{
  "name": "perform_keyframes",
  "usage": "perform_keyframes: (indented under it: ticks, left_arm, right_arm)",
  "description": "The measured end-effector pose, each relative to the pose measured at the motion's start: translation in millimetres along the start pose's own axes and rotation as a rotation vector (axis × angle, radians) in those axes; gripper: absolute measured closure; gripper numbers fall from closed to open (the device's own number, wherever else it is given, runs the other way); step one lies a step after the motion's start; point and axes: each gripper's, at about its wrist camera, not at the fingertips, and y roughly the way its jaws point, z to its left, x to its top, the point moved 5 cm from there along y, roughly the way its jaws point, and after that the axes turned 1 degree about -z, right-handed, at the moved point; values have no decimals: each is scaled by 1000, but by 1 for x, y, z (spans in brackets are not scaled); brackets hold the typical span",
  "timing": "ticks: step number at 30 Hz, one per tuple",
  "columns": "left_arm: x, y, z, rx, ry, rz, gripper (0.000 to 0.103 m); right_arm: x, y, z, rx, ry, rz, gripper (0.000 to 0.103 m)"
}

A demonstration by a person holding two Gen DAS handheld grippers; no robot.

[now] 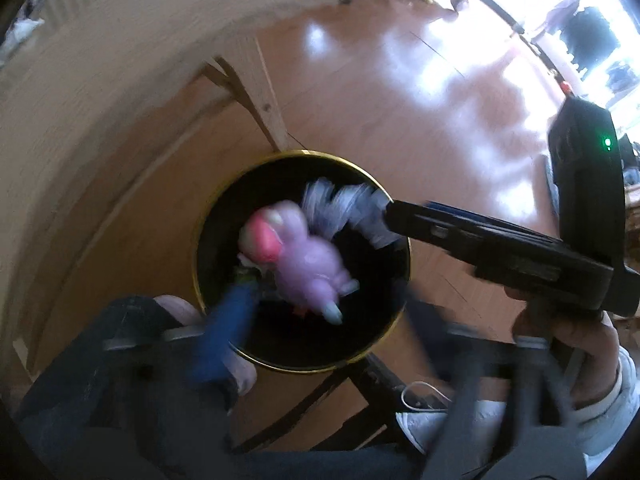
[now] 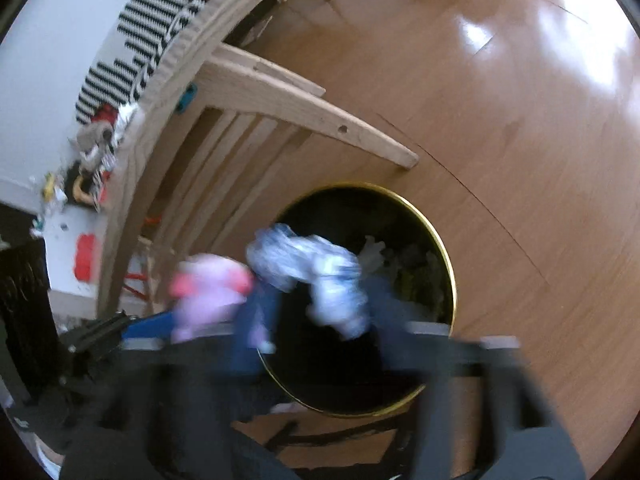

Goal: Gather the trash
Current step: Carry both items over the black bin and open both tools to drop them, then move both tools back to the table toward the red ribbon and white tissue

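Observation:
A black bin with a gold rim (image 1: 208,216) stands on the wood floor; it also shows in the right wrist view (image 2: 440,236). My left gripper (image 1: 320,304) is open, and a pink and purple plastic toy (image 1: 308,264) is over the bin's mouth, blurred. My right gripper (image 2: 316,296) looks open with a crumpled white and blue wrapper (image 2: 320,276) between the fingers, above the bin. In the left wrist view the wrapper (image 1: 352,204) sits at the tip of the right gripper. The toy (image 2: 208,292) appears at the bin's left in the right wrist view.
A light wooden chair or crib frame (image 2: 280,100) stands just beyond the bin. A black chair frame (image 1: 360,392) is under the bin's near side. A striped cloth (image 2: 160,20) and small clutter lie on the surface at the left. Bright wood floor (image 2: 520,80) spreads right.

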Motion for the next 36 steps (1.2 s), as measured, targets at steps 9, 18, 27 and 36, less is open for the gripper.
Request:
perform_keyframes:
  ticks: [9, 18, 27, 36]
  left_arm:
    - [7, -101, 46, 94, -25, -296, 7]
    - [-22, -167, 246, 536, -343, -396, 6]
    - [-9, -134, 378, 435, -561, -333, 6]
    - [49, -130, 423, 445, -535, -342, 5]
  right_arm:
    - [37, -43, 44, -53, -141, -227, 7]
    - [62, 19, 196, -85, -542, -237, 7]
    - [117, 132, 310, -217, -798, -119, 7]
    - [169, 208, 361, -270, -967, -76, 7]
